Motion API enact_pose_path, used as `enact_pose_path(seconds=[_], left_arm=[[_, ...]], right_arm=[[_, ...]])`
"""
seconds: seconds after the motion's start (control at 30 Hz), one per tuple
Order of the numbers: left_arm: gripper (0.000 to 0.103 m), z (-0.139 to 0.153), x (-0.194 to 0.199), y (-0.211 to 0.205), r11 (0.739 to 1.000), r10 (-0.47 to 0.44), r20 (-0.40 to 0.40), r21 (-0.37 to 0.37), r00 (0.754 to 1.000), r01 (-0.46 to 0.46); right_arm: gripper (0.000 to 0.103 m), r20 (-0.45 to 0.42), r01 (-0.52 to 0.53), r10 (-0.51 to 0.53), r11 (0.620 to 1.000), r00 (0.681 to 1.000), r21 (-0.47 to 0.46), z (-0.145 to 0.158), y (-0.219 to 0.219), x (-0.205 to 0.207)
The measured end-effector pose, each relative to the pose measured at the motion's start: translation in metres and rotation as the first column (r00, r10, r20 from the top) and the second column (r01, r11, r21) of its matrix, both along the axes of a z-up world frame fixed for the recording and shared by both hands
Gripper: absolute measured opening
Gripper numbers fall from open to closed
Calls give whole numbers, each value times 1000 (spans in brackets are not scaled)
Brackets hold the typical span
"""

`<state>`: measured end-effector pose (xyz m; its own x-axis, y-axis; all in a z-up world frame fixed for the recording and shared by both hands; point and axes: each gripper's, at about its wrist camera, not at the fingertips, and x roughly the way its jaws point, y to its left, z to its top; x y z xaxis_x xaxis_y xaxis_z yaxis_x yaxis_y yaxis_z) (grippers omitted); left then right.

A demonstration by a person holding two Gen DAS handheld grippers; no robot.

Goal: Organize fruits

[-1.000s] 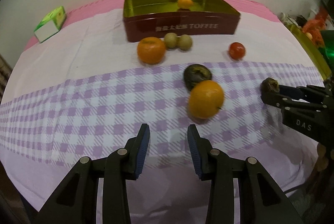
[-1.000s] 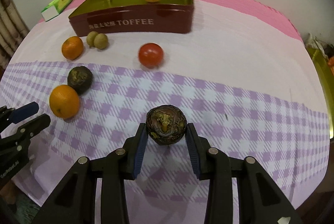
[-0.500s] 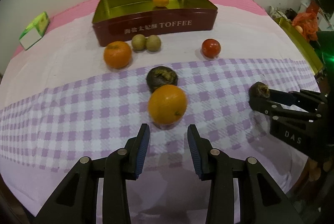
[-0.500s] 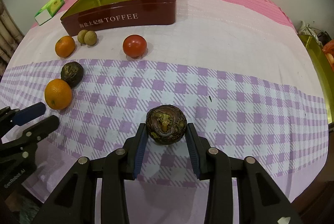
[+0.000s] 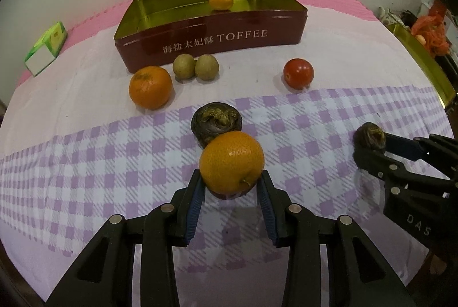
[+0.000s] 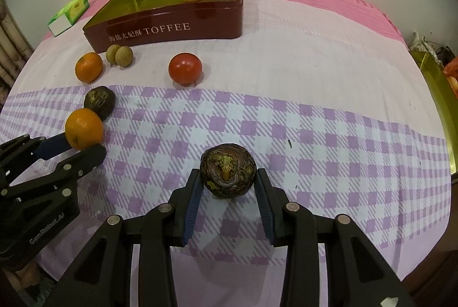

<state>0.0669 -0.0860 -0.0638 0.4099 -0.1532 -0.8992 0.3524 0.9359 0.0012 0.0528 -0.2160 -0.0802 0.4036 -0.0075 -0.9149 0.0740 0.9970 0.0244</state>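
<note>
The left gripper (image 5: 231, 186) has its jaws set around an orange (image 5: 232, 162) on the checked cloth (image 5: 114, 152), just before a dark wrinkled fruit (image 5: 216, 122). The right gripper (image 6: 227, 186) has its jaws clenched on another dark fruit (image 6: 228, 173), well short of the toffee tin (image 6: 171, 26).

An orange (image 5: 232, 162) sits nearest on the checked cloth, a wrinkled dark passion fruit (image 5: 216, 123) touching just behind it. Another passion fruit (image 6: 227, 173) lies to the right. Farther back are a mandarin (image 5: 150, 87), two touching longans (image 5: 196, 67) and a tomato (image 5: 298, 73). A small mandarin (image 5: 220, 1) rests inside the open toffee tin (image 5: 214, 42).
</note>
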Motion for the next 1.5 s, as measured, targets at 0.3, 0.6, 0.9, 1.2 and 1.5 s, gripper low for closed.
enact_pose_path(seconds=[0.3, 0.6, 0.9, 1.2, 1.5], left_arm=[[37, -1, -2, 5, 1000, 14, 16, -4, 1000, -14], [37, 2, -8, 12, 1000, 19, 16, -16, 1000, -19], [36, 6, -12, 25, 998, 48, 13, -50, 999, -47], [37, 4, -8, 29, 997, 54, 2, -58, 999, -54], [42, 0, -4, 24, 998, 62, -4, -32, 998, -63]], right_arm=[[35, 6, -3, 3, 1000, 1000, -2, 1, -3, -2], [35, 9, -4, 4, 1000, 1000, -2, 1, -3, -3], [35, 15, -9, 9, 1000, 1000, -8, 0, -3, -2], [35, 18, -9, 10, 1000, 1000, -8, 1, -3, -3], [36, 19, -11, 11, 1000, 1000, -8, 0, -3, -2]])
